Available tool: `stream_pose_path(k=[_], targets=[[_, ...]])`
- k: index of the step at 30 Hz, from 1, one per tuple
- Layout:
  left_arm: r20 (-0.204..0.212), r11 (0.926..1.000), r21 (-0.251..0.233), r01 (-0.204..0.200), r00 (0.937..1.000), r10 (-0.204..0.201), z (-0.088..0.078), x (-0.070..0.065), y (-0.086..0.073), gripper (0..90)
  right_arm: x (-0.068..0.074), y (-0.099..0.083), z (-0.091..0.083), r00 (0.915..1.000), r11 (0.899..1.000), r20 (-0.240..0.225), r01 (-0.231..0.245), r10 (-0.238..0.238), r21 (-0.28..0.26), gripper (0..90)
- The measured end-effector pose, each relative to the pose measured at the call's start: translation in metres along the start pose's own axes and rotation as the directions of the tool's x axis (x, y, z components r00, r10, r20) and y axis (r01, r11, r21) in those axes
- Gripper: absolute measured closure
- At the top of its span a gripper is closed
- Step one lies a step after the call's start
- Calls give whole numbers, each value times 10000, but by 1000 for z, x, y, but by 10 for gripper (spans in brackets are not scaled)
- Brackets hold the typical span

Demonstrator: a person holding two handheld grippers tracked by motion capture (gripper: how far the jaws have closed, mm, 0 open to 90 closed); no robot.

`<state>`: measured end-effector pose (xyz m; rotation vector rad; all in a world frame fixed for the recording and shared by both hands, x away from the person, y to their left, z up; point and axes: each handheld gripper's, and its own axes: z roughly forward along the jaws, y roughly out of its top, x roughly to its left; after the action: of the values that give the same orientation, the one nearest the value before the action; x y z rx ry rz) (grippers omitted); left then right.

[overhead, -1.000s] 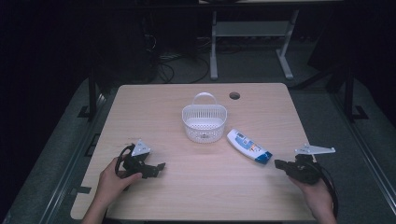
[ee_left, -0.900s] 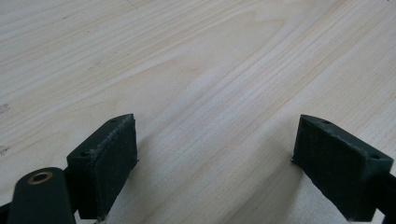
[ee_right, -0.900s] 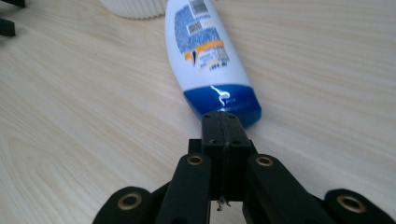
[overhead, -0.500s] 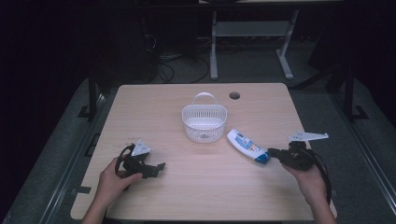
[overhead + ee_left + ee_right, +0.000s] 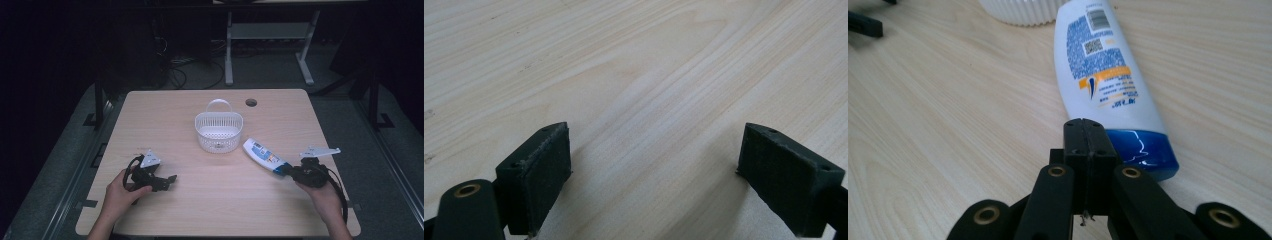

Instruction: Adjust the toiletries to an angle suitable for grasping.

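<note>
1. Shampoo bottle: white with a blue cap, lying flat on the tabletop, right of centre, just right of the basket and outside it. Cap end points toward the near-right.
2. Right gripper: fingers pressed together with nothing between them, tip right at the blue cap in the right gripper view. Touching or just short of it — cannot tell.
3. Left gripper: resting low over bare tabletop at near-left, well apart from bottle and basket. Fingers stand wide apart, nothing in them.
4. Progress, as a judgement: work looks like getting the bottle into the basket. Nothing done so far — basket looks empty, bottle not gripped or lifted. Closed fingers can't grasp; they would have to open first, or this is a nudge at the cap.
5. Left to do: grasp, lift, carry left, drop in basket.
6. Count: one bottle, one white slotted basket with handle, two grippers, one tabletop.
</note>
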<state>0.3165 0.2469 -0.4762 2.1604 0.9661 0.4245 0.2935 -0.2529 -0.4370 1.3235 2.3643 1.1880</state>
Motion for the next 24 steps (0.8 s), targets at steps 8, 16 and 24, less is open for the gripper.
stream_pose_path(k=[8, 16, 24], targets=[[-1, 10000, 11, -16, 10000, 16, 0, 0, 0, 133, 0, -3, 11, 10000, 9990, -26, 51, -50, 451, 895], [5, 10000, 28, -40, 10000, 40, -1, 0, 0, 133, -3, -5, 16, 10000, 9975, 81, 52, -58, 698, 896], [8, 10000, 19, -33, 10000, 33, -1, 0, 0, 133, -9, -6, 15, 9995, 9979, 303, -134, 116, 627, 896]])
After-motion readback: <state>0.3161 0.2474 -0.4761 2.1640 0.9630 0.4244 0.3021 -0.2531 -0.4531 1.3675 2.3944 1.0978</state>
